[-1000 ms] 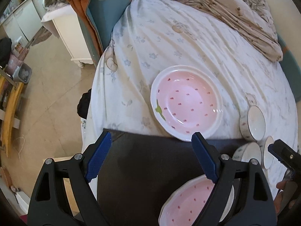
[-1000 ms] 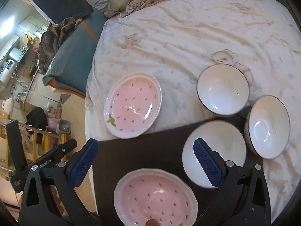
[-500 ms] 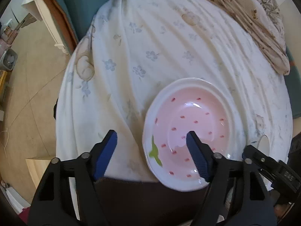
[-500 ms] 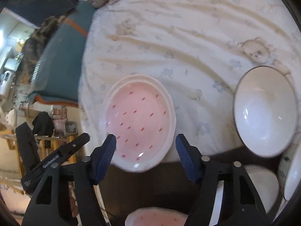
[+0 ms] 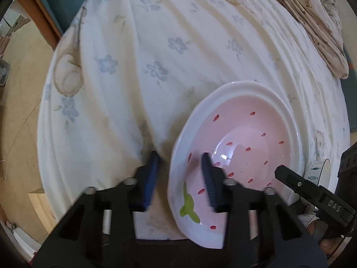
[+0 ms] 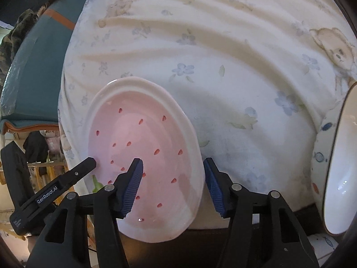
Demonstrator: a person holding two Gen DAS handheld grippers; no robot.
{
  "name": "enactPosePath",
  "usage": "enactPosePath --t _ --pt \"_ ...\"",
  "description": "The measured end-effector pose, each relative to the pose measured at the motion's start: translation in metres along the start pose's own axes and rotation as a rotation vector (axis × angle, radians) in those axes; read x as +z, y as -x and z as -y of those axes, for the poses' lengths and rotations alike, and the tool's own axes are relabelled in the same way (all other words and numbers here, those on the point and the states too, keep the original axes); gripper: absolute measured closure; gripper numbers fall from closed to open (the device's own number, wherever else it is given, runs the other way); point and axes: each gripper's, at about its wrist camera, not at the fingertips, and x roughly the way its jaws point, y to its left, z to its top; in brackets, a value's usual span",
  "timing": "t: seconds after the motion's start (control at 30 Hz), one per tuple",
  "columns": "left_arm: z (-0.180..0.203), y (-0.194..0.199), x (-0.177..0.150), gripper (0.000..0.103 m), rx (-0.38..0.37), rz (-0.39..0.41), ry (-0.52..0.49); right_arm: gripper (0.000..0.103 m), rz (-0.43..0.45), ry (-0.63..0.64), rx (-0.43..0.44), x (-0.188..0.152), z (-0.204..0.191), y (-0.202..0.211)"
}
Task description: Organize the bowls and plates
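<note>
A pink strawberry-patterned plate [image 5: 243, 156] [image 6: 142, 154], white-rimmed and marked with red seed spots and a green leaf, is lying on a flower-and-bear printed bedsheet [image 5: 156, 55] [image 6: 223, 51], close to the sheet's near edge where a dark surface [image 5: 178, 254] begins. The plate is being straddled at two sides of its rim at once. In the left wrist view, the left claw [image 5: 179, 174] is being held with its blue-padded fingers apart over the rim at about 8 o'clock of the plate: one pad is sitting outside the rim on the sheet, the other inside over the pink well; whether the pads are touching the plate cannot be told. In the right wrist view, the right claw [image 6: 171, 185] is being held apart across the rim at about 4 o'clock of the plate, one pad inside the well and one outside, just beside the rim, over the sheet. Neither claw is clamped on the plate.

The tip of each claw is being seen by the other's camera at the plate's opposite side. A white bowl [image 6: 334, 174] with small coloured motifs on its outer wall is standing at 3 o'clock in the right wrist view, well apart from the plate. A beige patterned blanket [image 5: 312, 15] is lying bunched at 1 o'clock in the left wrist view, and a teal cushion [image 6: 38, 60] is lying beyond the sheet at 10 o'clock in the right wrist view.
</note>
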Motion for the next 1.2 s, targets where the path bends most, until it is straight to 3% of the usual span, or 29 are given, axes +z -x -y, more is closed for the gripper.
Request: enactPosePath --t 0.17,0.33,0.4,0.47,0.57,0.83,1.2 --pt "0.009 -0.011 -0.001 0.068 0.011 -0.021 -0.019 0.044 -0.001 0.053 -0.001 -0.002 -0.008 -0.006" --pt "0.007 -0.005 -0.005 0.075 0.001 0.023 0.004 0.048 0.019 0.064 -0.039 -0.004 -0.012 -0.010" --pt "0.002 0.001 -0.008 0.078 -0.005 0.036 0.009 0.054 0.031 0.069 -0.026 -0.005 -0.012 -0.009" --pt "-0.001 0.008 -0.013 0.082 -0.017 0.046 0.000 0.071 0.031 0.062 0.012 -0.006 -0.006 -0.003" --pt "-0.003 0.020 -0.021 0.083 -0.037 0.047 -0.007 0.078 0.062 0.101 0.052 -0.013 -0.007 0.015" --pt "-0.007 0.056 -0.042 0.083 -0.058 0.072 -0.004 0.082 0.111 0.154 0.088 -0.043 -0.017 0.053" --pt "0.005 0.098 -0.116 0.083 -0.098 0.077 0.002 0.083 0.158 0.181 0.093 -0.104 -0.015 0.117"
